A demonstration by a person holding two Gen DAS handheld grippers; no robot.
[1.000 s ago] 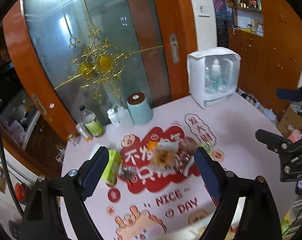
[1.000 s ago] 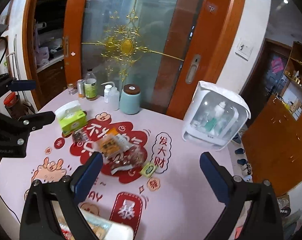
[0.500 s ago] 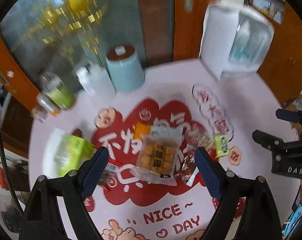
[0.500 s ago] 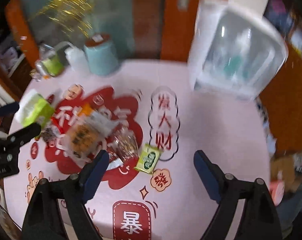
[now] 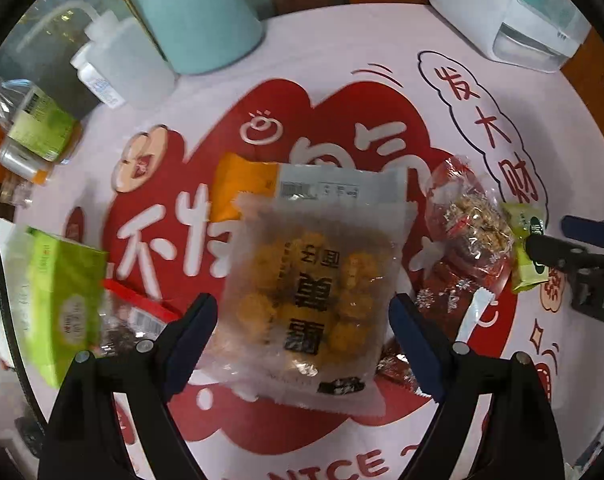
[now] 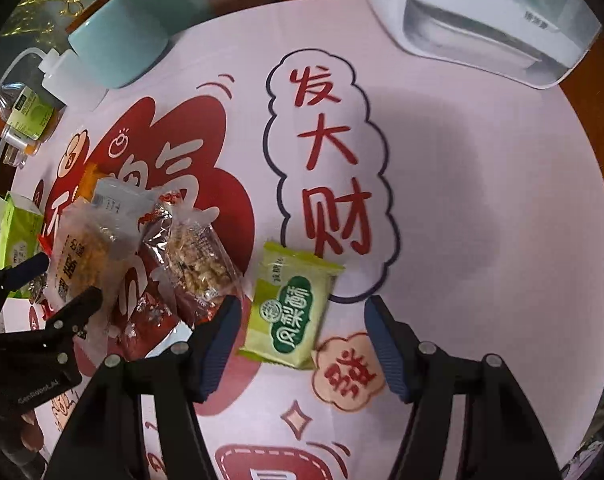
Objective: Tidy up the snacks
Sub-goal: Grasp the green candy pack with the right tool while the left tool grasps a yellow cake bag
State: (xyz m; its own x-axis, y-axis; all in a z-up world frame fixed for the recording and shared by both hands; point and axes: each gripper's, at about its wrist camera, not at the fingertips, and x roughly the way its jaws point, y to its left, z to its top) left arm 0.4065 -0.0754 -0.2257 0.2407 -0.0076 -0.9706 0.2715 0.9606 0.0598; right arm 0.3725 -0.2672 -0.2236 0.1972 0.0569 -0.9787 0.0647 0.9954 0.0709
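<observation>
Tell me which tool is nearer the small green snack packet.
Right. The right tool straddles the green packet, jaws closing around it, not yet touching. The left tool is off to its side, over the clear bag of yellow snacks.

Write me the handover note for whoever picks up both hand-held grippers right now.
Left hand-held gripper: open, astride the clear bag of yellow puffs, not gripping.
Right hand-held gripper: jaws closing around the green pastry packet, pads not yet touching.
Snacks: all loose on the tablecloth; red nut bag lies between those two, orange packet partly under the puff bag.
Done: nothing sorted.
Left: grasp both, then gather the rest.
</observation>
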